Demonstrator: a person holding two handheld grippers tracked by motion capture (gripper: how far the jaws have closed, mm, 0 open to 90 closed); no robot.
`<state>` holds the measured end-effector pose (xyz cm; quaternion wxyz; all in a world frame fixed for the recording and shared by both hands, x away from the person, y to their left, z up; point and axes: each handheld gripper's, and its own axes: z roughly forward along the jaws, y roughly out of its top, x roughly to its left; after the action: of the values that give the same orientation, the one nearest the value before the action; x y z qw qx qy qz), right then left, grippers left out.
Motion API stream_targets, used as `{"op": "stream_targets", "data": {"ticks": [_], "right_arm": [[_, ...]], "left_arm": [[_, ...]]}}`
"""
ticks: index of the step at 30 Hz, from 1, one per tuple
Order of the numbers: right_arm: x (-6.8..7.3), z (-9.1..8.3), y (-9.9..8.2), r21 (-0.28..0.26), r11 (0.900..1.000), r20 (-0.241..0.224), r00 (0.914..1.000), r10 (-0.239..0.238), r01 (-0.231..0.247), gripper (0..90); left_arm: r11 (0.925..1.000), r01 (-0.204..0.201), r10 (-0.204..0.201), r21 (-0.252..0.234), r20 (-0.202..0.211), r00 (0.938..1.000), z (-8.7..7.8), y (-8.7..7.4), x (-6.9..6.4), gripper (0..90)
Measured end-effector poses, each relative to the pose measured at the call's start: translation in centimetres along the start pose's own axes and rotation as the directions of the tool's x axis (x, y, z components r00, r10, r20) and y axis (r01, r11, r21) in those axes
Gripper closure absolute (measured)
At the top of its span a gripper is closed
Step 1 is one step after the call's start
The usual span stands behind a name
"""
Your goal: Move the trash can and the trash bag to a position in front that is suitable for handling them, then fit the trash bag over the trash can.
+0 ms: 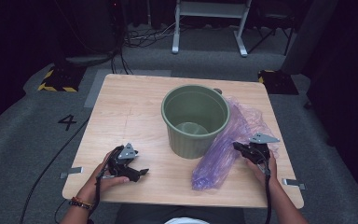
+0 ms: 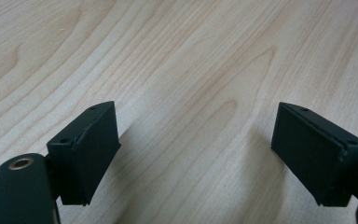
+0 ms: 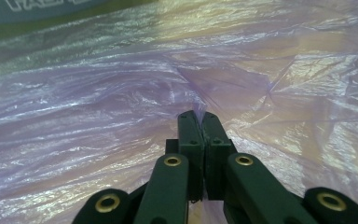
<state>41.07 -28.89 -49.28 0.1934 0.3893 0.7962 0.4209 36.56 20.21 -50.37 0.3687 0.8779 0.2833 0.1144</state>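
At the near edge of the light wooden tabletop [image 1: 135,112], the person's left hand [image 1: 103,177] holds the left claw [image 1: 142,173] low over bare wood, its jaws spread wide apart with nothing between them; the left gripper view shows only wood grain in the gap. Across on the near right, the right hand [image 1: 261,165] holds the right claw [image 1: 236,145] against a crumpled purple plastic bag [image 1: 223,154]. In the right gripper view the jaws are pressed together with a pinch of the thin film gathered at their tips. The bag lies along the right side of the tabletop, running from the near edge back beside a green bucket [image 1: 195,119]. The bucket stands upright near the middle, touching the bag. Beyond the tabletop lie grey carpet, cables and a white frame [image 1: 209,23].
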Motion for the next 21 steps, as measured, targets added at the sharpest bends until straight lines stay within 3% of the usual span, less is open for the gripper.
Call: {"op": "stream_targets", "data": {"ticks": [12,21], "right_arm": [[-0.6,-1.5,0.6,-0.090,0.9955,0.003,0.9995,0.030,-0.029,89.9],[-1.2,-3.8,2.4,-0.195,0.9801,0.019,0.9991,0.038,-0.034,90.0]], "left_arm": [[1.0000,0.009,-0.009,-0.001,-0.011,0.9999,0.0,0.0,0.1,14.6],[1.0000,0.007,-0.007,0.001,-0.007,0.9999,0.1,0.1,0.2,14.3]]}}
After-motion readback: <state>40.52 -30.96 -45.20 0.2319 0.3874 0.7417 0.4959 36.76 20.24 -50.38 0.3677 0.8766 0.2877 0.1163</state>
